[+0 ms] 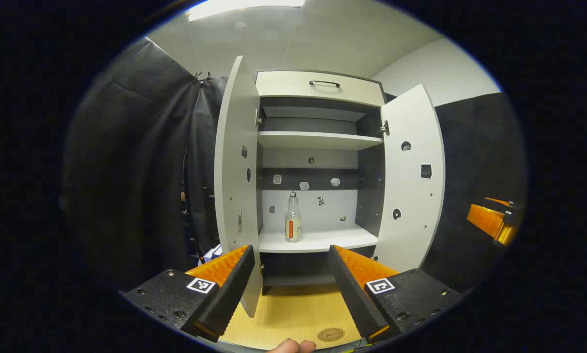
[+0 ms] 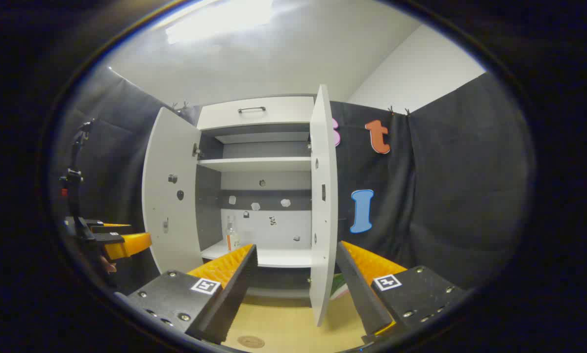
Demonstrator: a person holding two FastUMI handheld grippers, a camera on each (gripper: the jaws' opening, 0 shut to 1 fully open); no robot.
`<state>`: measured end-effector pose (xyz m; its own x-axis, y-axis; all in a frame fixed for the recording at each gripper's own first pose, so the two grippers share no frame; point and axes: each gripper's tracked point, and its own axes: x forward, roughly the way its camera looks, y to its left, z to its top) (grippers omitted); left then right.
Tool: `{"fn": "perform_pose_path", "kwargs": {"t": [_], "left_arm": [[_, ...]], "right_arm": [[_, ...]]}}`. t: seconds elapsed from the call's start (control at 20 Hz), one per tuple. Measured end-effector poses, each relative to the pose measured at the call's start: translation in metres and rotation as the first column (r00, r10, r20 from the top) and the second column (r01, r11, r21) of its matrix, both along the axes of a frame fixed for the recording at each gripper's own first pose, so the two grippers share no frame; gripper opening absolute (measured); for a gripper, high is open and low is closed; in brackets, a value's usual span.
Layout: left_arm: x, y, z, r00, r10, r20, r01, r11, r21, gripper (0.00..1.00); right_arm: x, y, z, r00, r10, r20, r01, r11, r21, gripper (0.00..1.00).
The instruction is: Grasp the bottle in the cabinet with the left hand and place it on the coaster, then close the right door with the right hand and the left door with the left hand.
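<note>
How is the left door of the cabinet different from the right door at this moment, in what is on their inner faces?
In the left gripper view, the left door is seen almost edge-on, while the right door turns its inner face more toward the camera. The right door carries a small dark square patch; on the left door I see only small dark marks. Both are white, stand open, and hang from the cabinet.

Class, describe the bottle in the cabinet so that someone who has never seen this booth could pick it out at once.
Find the tall white cabinet standing with both doors open. On its lower white shelf, left of centre, stands a small clear glass bottle with an orange and white label. It is the only thing standing upright on any shelf; the small pieces behind it are fixed to the back panel.
</note>
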<state>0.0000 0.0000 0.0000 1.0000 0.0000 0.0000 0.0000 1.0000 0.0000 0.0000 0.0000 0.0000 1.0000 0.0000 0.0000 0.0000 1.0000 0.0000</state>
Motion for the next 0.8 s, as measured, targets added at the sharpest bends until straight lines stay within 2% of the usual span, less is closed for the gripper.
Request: {"fn": "perform_pose_path", "kwargs": {"t": [0.4,0.45,0.5,0.8], "left_arm": [[-0.003,-0.02,-0.011,1.0,0.0,-0.021,0.001,1.0,0.024,0.96],[0.0,-0.023,-0.012,1.0,-0.003,-0.025,0.003,1.0,0.019,0.96],[0.003,-0.026,-0.013,1.0,-0.008,-0.027,0.008,1.0,0.017,0.96],[0.052,-0.035,-0.015,0.999,-0.034,-0.018,0.034,0.999,0.025,0.96]], "right_arm": [[-0.025,-0.021,0.004,0.999,-0.004,0.04,0.004,1.0,0.007,0.98],[-0.027,-0.022,0.005,0.999,-0.002,0.047,0.001,1.0,0.008,0.93],[-0.028,-0.024,0.005,0.999,0.001,0.049,-0.001,1.0,0.009,0.98],[-0.016,-0.022,-0.001,0.999,0.0,0.053,-0.002,1.0,0.024,0.98]]}}
